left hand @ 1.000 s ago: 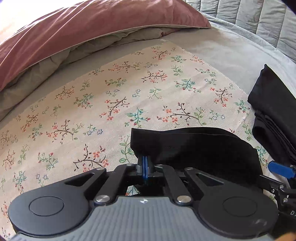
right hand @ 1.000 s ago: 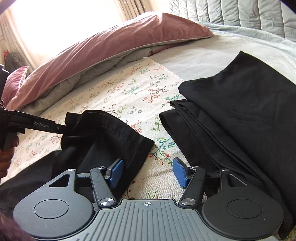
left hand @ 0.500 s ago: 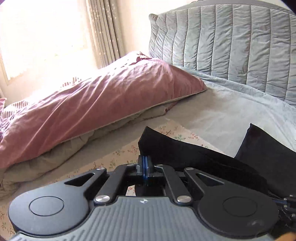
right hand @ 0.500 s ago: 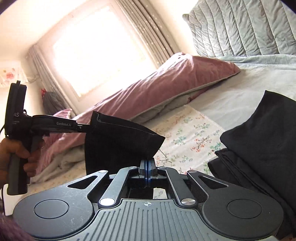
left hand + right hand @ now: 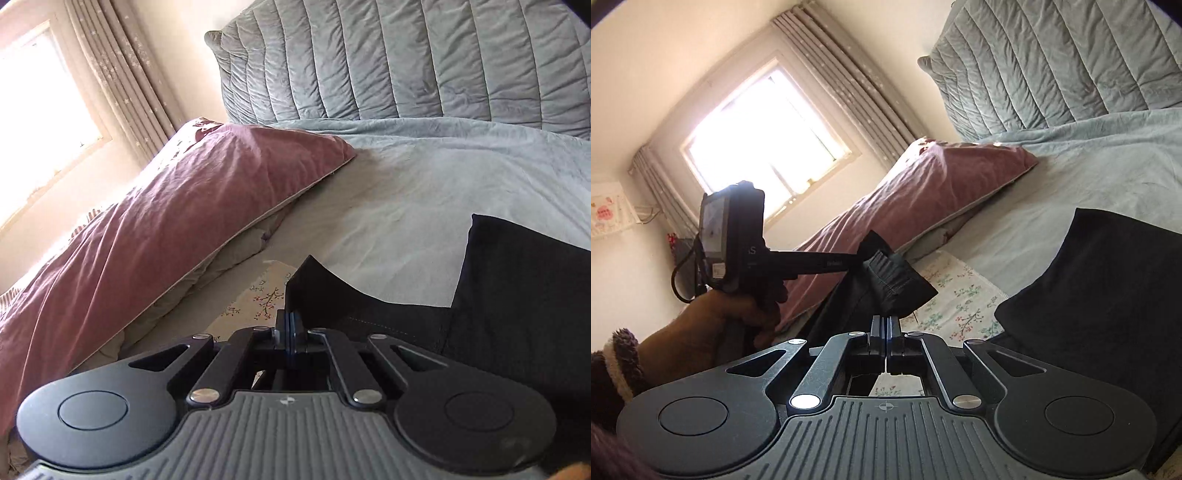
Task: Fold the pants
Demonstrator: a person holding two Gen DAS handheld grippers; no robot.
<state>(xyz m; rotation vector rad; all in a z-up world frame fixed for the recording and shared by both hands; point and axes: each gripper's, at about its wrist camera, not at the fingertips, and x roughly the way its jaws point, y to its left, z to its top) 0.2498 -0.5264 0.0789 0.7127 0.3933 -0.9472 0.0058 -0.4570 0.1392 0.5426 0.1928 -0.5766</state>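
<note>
Change since the earlier frames: both grippers have risen off the bed with the black fabric pants; the floral cloth that filled the views has dropped low, and the right gripper's jaws, open a second ago, have closed on the fabric.
Right gripper [image 5: 886, 325]: nearest in its own view; jaws pressed together, pinching the lower tip of the black fabric pants [image 5: 897, 288], whose edge rises away from the pads.
Left gripper [image 5: 290, 325]: jaws shut on a raised corner of the same pants [image 5: 332, 295]; in the right wrist view it reaches in from the left, held by the person's left hand [image 5: 713, 321].
Key relation: the gripped edge runs between the two grippers as a short, slack span; the pants' length hangs below it, toward the bed. Both hands hold the edge, so neither is nearer.
Judged step: lifting the waist or hem edge clear, to lay it flat or double it over.
Floral-printed cream cloth [image 5: 960, 295]: spread on the bed beneath the lifted pants.
Folded black garment pile [image 5: 1108, 295]: on the cloth's right side, apart from the held pants.
Dusty-pink pillow [image 5: 177, 221]: farther, left of the cloth.
Grey quilted headboard [image 5: 406, 62]: farthest.
Containers: none in view.
</note>
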